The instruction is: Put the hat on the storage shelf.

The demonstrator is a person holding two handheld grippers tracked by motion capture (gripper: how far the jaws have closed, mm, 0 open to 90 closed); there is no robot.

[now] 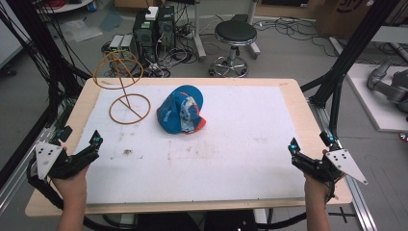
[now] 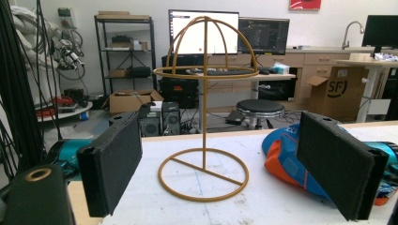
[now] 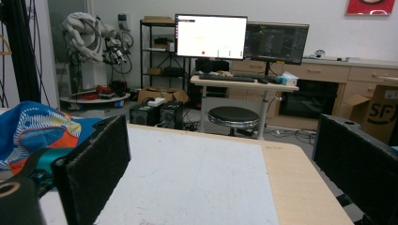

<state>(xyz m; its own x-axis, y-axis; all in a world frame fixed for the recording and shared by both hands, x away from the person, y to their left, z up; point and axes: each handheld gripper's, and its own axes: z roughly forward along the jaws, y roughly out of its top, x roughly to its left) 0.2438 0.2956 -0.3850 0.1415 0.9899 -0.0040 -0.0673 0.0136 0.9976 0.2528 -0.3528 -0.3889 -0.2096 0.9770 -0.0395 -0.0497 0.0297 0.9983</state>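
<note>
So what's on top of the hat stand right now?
Nothing: the wire hat stand has a bare dome. The blue cap lies on the table beside its base. Whatever is beneath the cap is covered.

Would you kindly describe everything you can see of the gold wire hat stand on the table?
The hat stand looks like thin gold-coloured metal wire: a ring base with a crossbar, a straight upright post, and a domed cage of hoops on top. It stands upright and bare on the white mat at the table's far left, beside the blue cap but apart from it.
</note>
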